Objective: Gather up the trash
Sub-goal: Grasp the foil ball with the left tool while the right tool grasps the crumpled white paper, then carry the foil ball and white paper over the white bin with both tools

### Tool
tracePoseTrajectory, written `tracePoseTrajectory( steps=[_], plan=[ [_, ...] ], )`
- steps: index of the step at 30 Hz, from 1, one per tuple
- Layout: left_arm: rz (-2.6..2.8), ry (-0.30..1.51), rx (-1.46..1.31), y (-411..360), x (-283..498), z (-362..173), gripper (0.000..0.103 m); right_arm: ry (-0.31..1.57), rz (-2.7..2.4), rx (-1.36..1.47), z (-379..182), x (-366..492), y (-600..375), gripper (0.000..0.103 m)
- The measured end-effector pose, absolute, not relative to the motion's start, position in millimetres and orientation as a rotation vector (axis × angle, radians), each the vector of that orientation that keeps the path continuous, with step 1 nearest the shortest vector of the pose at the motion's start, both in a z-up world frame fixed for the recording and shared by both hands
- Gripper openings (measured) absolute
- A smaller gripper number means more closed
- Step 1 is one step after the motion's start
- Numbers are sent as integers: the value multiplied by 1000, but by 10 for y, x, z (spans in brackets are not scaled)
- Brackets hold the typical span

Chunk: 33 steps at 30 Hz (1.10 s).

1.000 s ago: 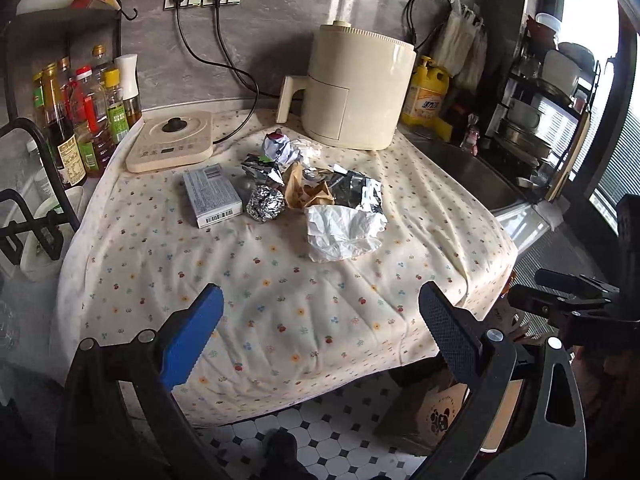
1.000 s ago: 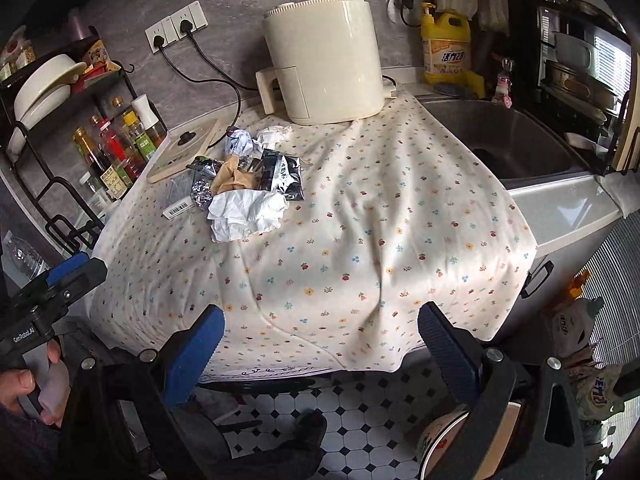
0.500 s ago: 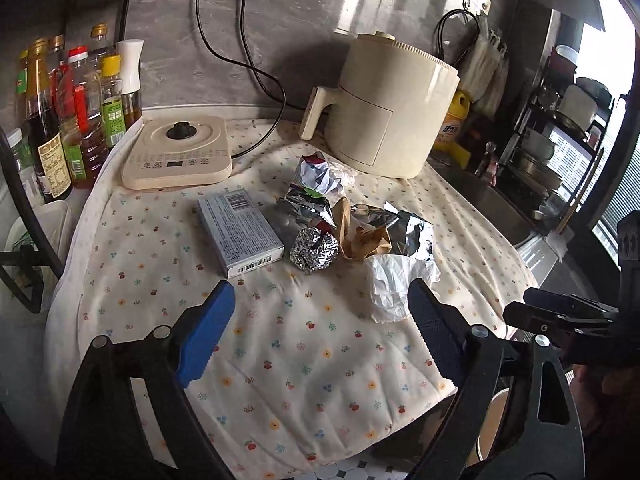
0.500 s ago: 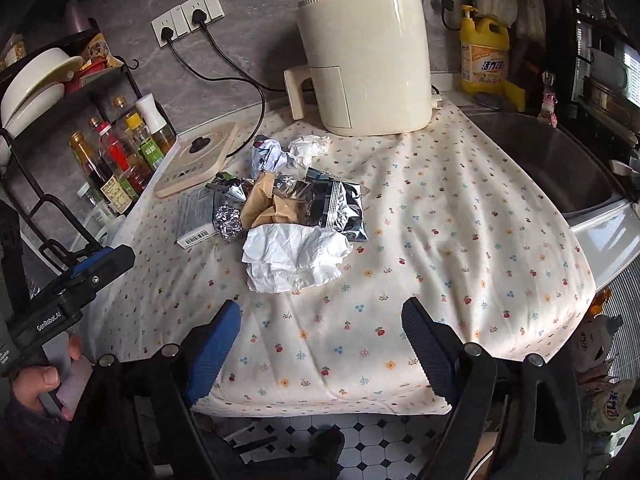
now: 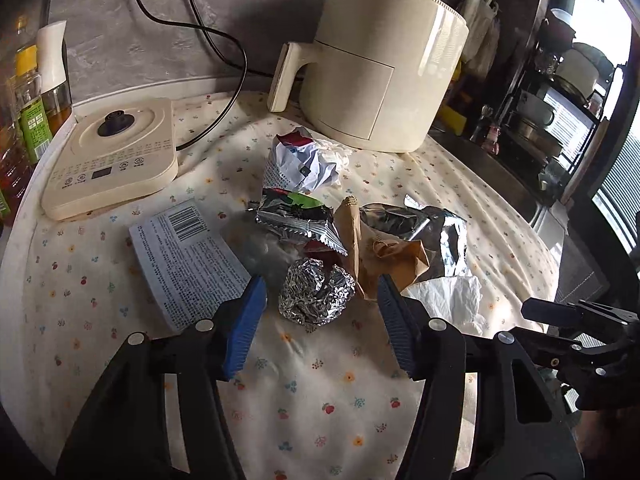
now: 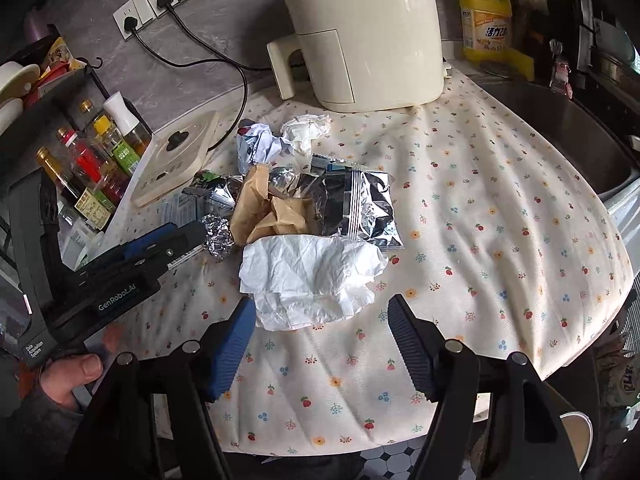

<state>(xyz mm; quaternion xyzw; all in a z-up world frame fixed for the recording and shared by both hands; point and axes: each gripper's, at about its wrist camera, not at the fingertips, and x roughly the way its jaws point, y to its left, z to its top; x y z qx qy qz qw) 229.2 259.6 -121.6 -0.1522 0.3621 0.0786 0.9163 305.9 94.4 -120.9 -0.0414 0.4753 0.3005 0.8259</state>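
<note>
Both grippers have come in over the table since a second ago, when they hung back off its near edge with the floor tiles showing under them, and their jaws stood wider then.

In the left wrist view the left gripper [image 5: 320,300] sits low in the middle of the frame, its blue pads either side of a crumpled foil ball [image 5: 316,298]. The jaws are closing, the ball is between them, yet neither pad presses on it — there is a gap on both sides. Left of the ball lies a flat printed box [image 5: 184,256] with a barcode. Above the ball is a silver snack wrapper [image 5: 296,216], and above that a crumpled white-and-blue packet [image 5: 300,160]. To the right are a brown paper bag [image 5: 384,252], a shiny foil bag [image 5: 432,232] and a crumpled white tissue [image 5: 448,300].

In the right wrist view the right gripper [image 6: 320,312] is at lower centre, jaws closing, with the near edge of the white tissue [image 6: 312,280] reaching down between the pad tips; the pads do not grip it. The rest of the trash heap lies just above the tissue, mid-frame. At the left edge a hand [image 6: 76,376] holds the left gripper's black body.

All of it rests on a flowered tablecloth [image 6: 480,220]. A cream air fryer [image 5: 380,68] stands at the top of the frame — a cream induction cooker [image 5: 112,156] at upper left.
</note>
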Motion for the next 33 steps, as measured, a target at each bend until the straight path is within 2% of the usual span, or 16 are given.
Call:
tracePoseTrajectory(
  steps=[3,6,8,18,23,33],
  plan=[
    [154,764,-291,2629,2397,-1297,57,1016,629,-86,-1225,3081,993,68],
    [132,788,-296,2632,2441,-1367,43,1021,631,-94,-1247,3099,1048,68],
    [135,777,-282,2611,2406,-1369,40,1027,635,-98,-1278,3116,1093,68],
    [139,694,-301,2606,2005,-1119,39,1072,679,-172,-1593,3195,1348,67],
    [194,690,-325,2626,1817,-1077,39,1056,700,-233,-1636,3130,1374,13],
    [196,664,-305,2237,1696,-870,39,947,816,-161,-1095,2796,884,12]
  ],
)
